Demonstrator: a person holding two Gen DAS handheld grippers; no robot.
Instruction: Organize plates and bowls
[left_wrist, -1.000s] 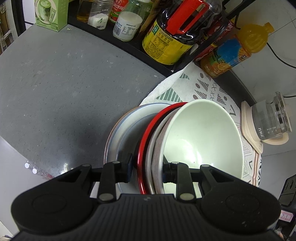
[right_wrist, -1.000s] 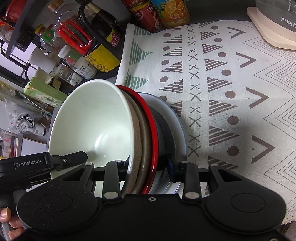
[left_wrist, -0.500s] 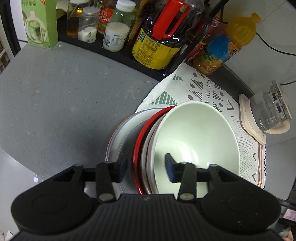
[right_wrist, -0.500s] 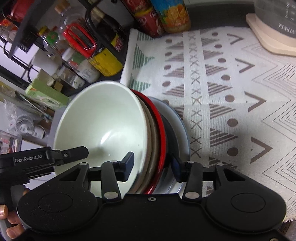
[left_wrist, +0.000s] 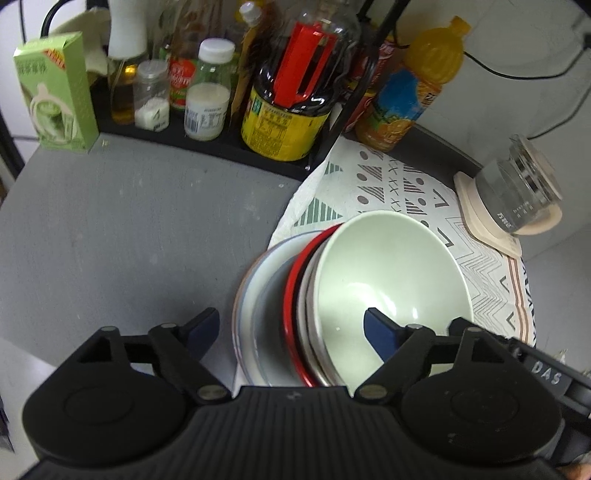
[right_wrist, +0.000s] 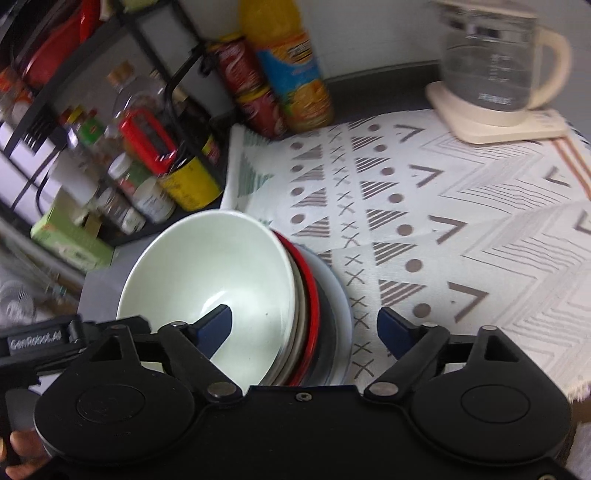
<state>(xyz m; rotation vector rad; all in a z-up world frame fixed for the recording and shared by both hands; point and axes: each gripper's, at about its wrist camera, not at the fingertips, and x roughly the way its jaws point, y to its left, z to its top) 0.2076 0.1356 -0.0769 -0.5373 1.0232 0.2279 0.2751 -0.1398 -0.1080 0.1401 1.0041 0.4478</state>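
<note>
A stack of dishes sits at the edge of the patterned cloth: a pale green bowl (left_wrist: 391, 280) on top, then a beige dish, a red-rimmed plate (left_wrist: 295, 291) and a wide grey-white plate (left_wrist: 255, 288) at the bottom. My left gripper (left_wrist: 291, 328) is open, its fingers straddling the near rim of the stack without touching. My right gripper (right_wrist: 304, 330) is open too, spread around the same stack, the bowl (right_wrist: 210, 269) and red plate (right_wrist: 312, 295) between its fingers.
A black rack with sauce bottles and jars (left_wrist: 288, 96) stands at the back, a green box (left_wrist: 55, 92) at its left. An orange juice bottle (left_wrist: 417, 85) and a glass kettle on a cream base (left_wrist: 517, 192) stand on the far side. Grey counter (left_wrist: 129, 229) lies left.
Both grippers have opened wide, letting go of the dish stack, and pulled back and up a little. The stack stays on the cloth's edge.
</note>
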